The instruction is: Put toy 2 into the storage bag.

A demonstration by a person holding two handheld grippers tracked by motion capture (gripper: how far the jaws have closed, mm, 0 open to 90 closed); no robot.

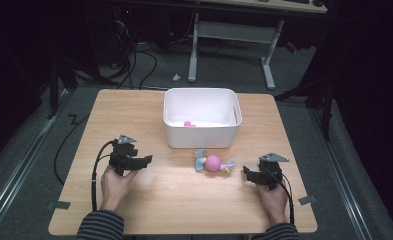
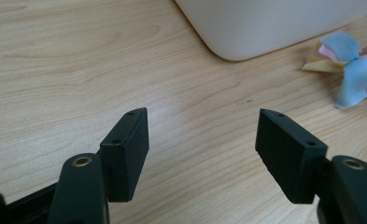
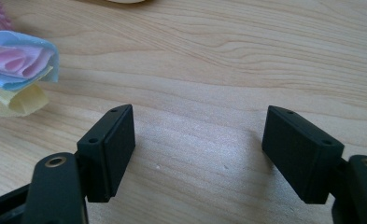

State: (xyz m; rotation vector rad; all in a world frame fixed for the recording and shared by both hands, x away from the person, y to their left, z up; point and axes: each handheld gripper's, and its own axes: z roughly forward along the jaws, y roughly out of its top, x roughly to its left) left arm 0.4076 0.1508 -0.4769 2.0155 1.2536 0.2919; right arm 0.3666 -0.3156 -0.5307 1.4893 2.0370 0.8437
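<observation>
A pink ball toy (image 1: 213,163) with blue, yellow and pink fabric tufts lies on the wooden table (image 1: 184,210) just in front of a white bin (image 1: 202,132). A small pink object (image 1: 188,124) rests inside the bin. My left gripper (image 1: 145,160) sits open at the left, jaws pointing right toward the toy; its view catches the toy's tufts (image 2: 347,65) and the bin's corner (image 2: 265,25). My right gripper (image 1: 245,172) is open at the right of the toy, with the toy's tufts (image 3: 15,70) at the upper left of its view. Nothing lies between either pair of jaws.
The person's hands and striped sleeves (image 1: 100,227) come in at the near edge. Tape tabs (image 1: 307,200) mark the table's near corners. A desk frame (image 1: 232,37) and cables (image 1: 134,65) stand on the floor beyond the table.
</observation>
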